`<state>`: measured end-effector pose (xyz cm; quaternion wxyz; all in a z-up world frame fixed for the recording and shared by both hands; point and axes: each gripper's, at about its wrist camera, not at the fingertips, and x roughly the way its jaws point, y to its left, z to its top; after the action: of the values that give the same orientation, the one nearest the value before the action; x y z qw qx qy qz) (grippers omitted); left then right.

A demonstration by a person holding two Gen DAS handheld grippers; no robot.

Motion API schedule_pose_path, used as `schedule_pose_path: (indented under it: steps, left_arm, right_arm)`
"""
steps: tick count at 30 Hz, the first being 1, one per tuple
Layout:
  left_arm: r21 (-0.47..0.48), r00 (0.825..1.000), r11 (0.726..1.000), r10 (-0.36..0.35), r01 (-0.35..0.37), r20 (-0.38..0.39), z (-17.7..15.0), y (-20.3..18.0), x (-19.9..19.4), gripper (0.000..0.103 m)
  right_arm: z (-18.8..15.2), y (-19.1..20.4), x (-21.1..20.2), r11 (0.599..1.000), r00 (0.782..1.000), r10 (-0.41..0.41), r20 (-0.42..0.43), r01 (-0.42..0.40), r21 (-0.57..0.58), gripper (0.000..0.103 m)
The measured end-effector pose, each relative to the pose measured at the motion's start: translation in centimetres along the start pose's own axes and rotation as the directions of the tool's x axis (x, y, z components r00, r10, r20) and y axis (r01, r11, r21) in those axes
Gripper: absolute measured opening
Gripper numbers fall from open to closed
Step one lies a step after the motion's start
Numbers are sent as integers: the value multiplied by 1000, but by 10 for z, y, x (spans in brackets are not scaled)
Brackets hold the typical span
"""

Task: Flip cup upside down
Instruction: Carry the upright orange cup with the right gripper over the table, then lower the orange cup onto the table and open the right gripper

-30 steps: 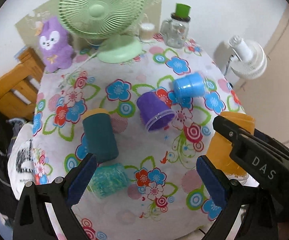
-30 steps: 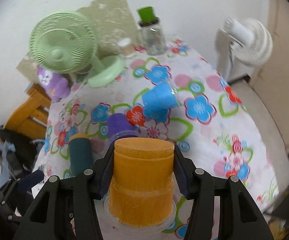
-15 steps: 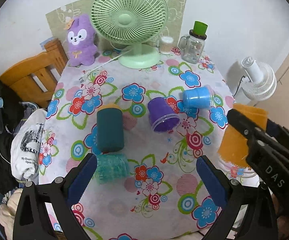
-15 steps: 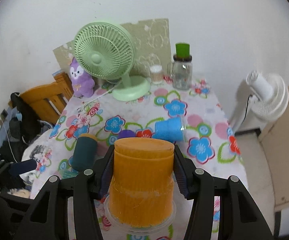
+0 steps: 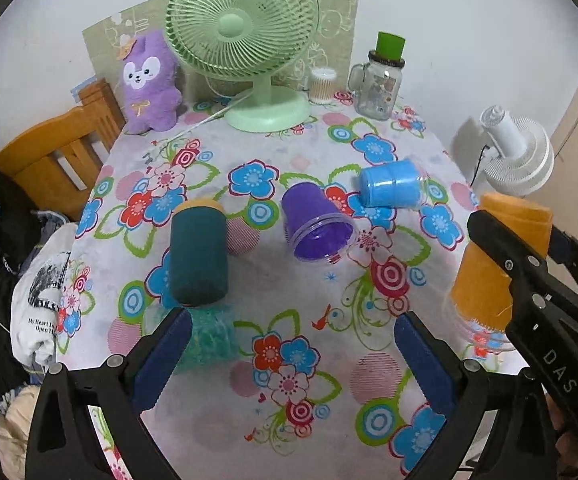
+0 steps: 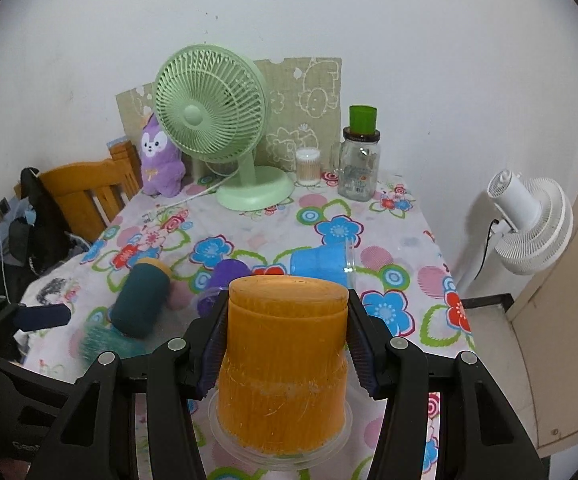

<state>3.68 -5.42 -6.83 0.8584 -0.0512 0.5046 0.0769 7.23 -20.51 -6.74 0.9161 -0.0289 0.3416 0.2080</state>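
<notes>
Both grippers have lifted back from the table; right gripper (image 6: 287, 344) jaws clamp the inverted orange cup (image 6: 285, 364), left gripper (image 5: 289, 356) jaws gape empty.

- from the left tongs (image 5: 289, 354) we look down over the worktop (image 5: 297, 288) from its near edge.
- from the right tongs (image 6: 285, 342) we look lower and flatter; both views share the green fan (image 5: 245, 24) (image 6: 209, 106).

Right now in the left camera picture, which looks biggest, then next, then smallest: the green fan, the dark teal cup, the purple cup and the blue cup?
1. Green fan, clearly largest.
2. Dark teal cup.
3. Purple cup and blue cup look about alike; the purple one lies nearer the camera, so I won't rank them.
</notes>
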Motion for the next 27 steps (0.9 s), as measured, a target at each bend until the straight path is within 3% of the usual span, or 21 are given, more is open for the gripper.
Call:
schedule_pose_path:
  steps: [15, 27]
  left_arm:
    - [34, 994, 999, -12, 15, -109, -22, 0, 71, 102]
    - [102, 991, 995, 6, 8, -135, -19, 8, 86, 103]
  right_arm:
    - [-51, -7, 75, 997, 997, -77, -3, 77, 18, 56]
    - [-63, -1, 83, 993, 995, -102, -24, 103, 58, 58]
